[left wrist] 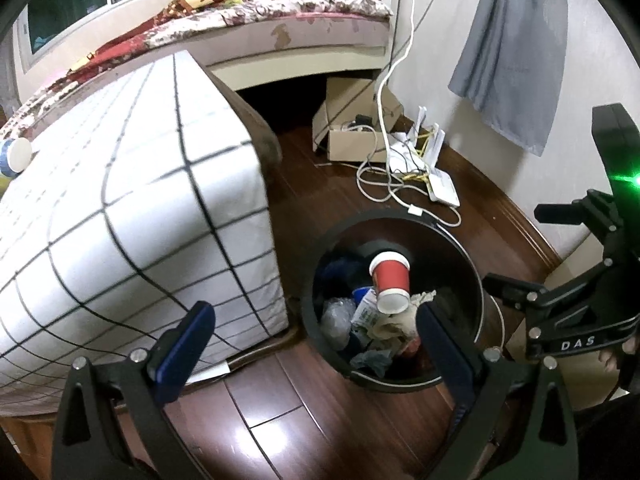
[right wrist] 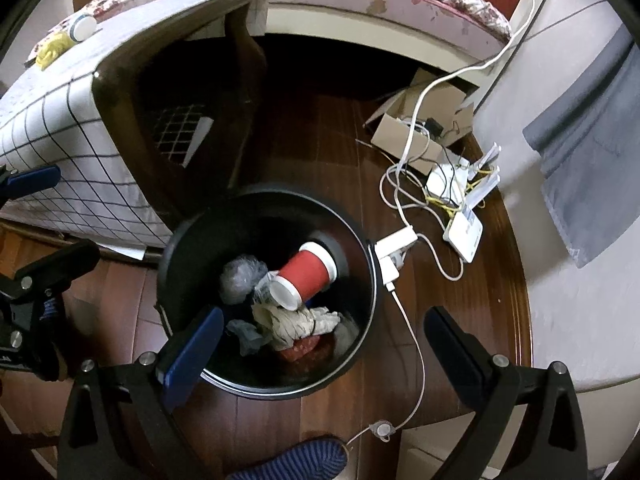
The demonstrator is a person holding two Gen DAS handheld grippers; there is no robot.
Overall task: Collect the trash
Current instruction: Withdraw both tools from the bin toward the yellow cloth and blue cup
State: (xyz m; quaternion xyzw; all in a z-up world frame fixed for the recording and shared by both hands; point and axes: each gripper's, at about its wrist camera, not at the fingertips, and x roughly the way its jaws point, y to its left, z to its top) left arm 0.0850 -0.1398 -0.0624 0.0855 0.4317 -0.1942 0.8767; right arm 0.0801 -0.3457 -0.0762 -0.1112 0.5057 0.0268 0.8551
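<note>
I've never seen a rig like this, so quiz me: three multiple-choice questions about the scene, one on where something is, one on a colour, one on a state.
1. Where is the paper cup?
A. On the covered table
B. In the black bin
C. On the floor

2. What colour is the cup's outside?
A. Red
B. Green
C. Yellow

3. How are the two grippers?
A. Both open, empty
B. Both clamping trash
C. One holding the cup

Answers:
1 B, it lies tilted on the rubbish inside.
2 A, red with white rims.
3 A, the left gripper and right gripper stand spread with nothing between the fingers.
</note>
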